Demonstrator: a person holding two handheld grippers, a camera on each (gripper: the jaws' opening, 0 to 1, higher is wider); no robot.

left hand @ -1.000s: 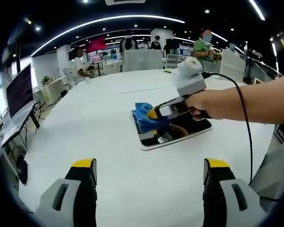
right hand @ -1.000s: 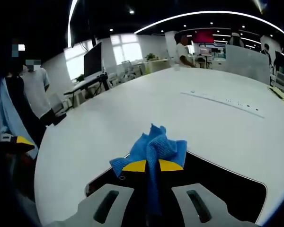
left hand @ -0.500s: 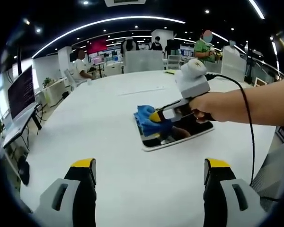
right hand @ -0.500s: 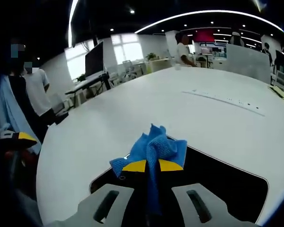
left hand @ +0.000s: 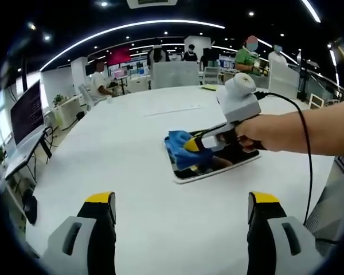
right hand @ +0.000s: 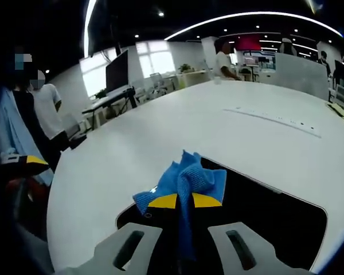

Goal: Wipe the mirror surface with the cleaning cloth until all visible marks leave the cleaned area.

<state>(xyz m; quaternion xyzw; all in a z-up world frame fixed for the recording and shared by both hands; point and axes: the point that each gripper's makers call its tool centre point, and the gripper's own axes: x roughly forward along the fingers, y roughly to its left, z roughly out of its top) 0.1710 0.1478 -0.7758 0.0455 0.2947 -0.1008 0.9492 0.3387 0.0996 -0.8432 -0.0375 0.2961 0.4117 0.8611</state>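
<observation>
Cloth (left hand: 182, 150) farther along mirror (left hand: 218, 166), rightward, since earlier.

A wide stretch of bare white table (left hand: 132, 132) is seen on every side of the mirror (left hand: 215, 166), so free passage is offered there. The mirror's near end is covered by the blue cloth (right hand: 186, 179), which is clamped between the closed jaws of the right gripper (right hand: 184, 201). Above the mirror, room is taken up by a forearm (left hand: 309, 126) and a black cable (left hand: 301, 143).

Large white table (left hand: 120, 149), dark monitor (left hand: 24, 112) on a side desk, perhaps several distant people.
</observation>
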